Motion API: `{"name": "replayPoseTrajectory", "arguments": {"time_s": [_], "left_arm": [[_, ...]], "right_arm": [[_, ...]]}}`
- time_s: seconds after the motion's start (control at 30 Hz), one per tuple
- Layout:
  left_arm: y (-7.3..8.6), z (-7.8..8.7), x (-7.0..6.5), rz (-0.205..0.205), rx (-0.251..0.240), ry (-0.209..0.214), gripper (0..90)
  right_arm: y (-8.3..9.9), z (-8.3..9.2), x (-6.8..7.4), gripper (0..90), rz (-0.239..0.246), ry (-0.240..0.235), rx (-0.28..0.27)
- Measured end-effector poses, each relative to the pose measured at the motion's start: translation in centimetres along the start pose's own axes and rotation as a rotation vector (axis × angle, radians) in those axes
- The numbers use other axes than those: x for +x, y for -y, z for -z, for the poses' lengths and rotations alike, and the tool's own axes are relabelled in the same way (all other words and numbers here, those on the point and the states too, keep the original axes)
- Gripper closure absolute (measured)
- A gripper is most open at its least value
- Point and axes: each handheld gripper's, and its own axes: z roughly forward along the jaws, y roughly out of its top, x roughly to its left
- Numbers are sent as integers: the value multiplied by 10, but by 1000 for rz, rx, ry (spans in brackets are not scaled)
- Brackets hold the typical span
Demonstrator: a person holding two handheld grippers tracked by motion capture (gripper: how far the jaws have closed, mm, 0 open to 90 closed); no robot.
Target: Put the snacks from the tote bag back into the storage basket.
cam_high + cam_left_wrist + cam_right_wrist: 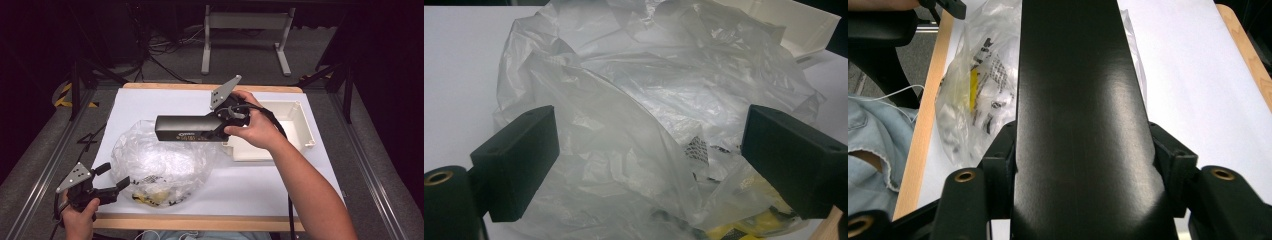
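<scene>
A long black box (187,128) with a small printed label hangs above the table, held at its right end by my right gripper (223,126), which is shut on it. In the right gripper view the black box (1075,115) runs away from the jaws, clamped on both sides. A crumpled clear plastic bag (157,162) with yellow and black printing lies on the white table top. My left gripper (114,179) stands open at the bag's left edge. In the left gripper view the plastic bag (649,115) bulges between the wide-apart jaws.
A cream-white open tray (292,131) sits at the right rear of the table (310,172), partly behind the right hand. The wooden front edge (200,222) runs along the near side. Dark floor, cables and a table frame lie beyond.
</scene>
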Motion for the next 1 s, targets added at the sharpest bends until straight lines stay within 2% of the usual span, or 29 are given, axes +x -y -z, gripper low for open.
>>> {"name": "replayPoseTrajectory", "arguments": {"time_s": [0.4, 0.57, 1.0], "left_arm": [[0, 0, -1, -6, 3, -6, 93], [0, 0, 0, -3, 4, -6, 94], [0, 0, -2, -12, 5, -16, 95]], "right_arm": [[21, 31, -5, 427, -18, 47, -4], [31, 43, -7, 427, -15, 75, 13], [62, 80, -18, 427, -44, 103, -18]]}}
